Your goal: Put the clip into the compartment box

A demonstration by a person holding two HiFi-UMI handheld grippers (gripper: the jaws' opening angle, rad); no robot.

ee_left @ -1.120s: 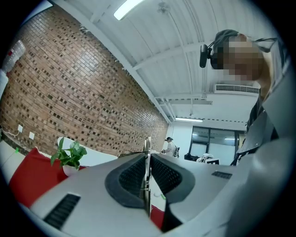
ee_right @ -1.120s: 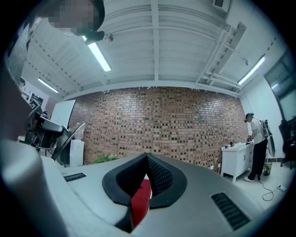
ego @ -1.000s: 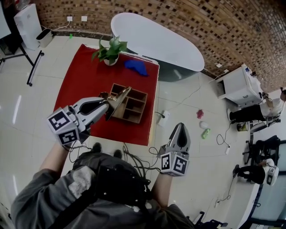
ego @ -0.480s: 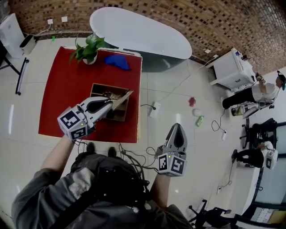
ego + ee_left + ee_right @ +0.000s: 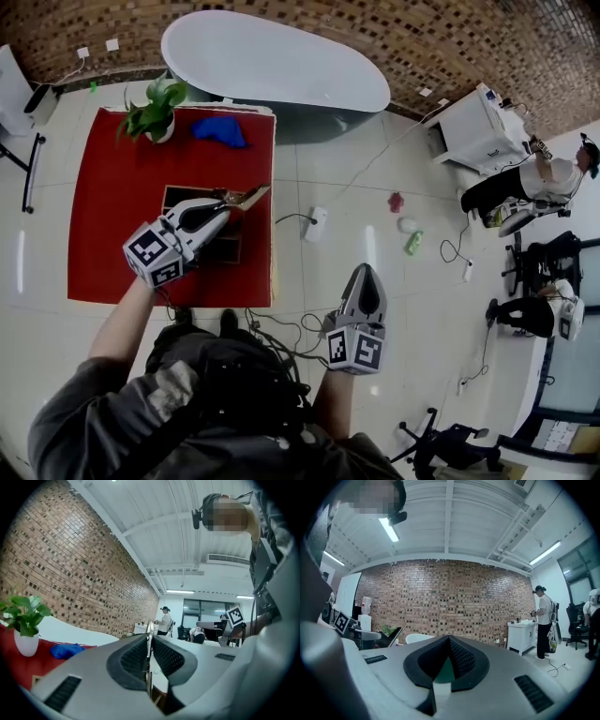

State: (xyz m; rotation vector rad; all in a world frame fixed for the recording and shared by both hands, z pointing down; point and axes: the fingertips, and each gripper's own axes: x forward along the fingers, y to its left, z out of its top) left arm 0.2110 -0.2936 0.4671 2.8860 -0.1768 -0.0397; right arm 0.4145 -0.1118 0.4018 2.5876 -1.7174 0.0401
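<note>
Left gripper (image 5: 228,204): my jaws clamp the thin tan metal clip (image 5: 248,198), which seems to be over the far corner of the brown wooden compartment box (image 5: 225,249).
Right gripper (image 5: 366,272): jaws together, empty.
Risk: with only 1 thin edge pinched, the clip could twist or drop outside a cell.
Hidden: my gripper covers most compartments.

Wooden compartment box (image 5: 174,195), red cloth (image 5: 112,206) (matt)

The head view looks steeply down from above the person (image 5: 234,403) onto the red table (image 5: 112,244) and floor (image 5: 394,272), while each gripper view sits close behind its own jaws, facing level toward the far brick wall (image 5: 450,606), which all three share
</note>
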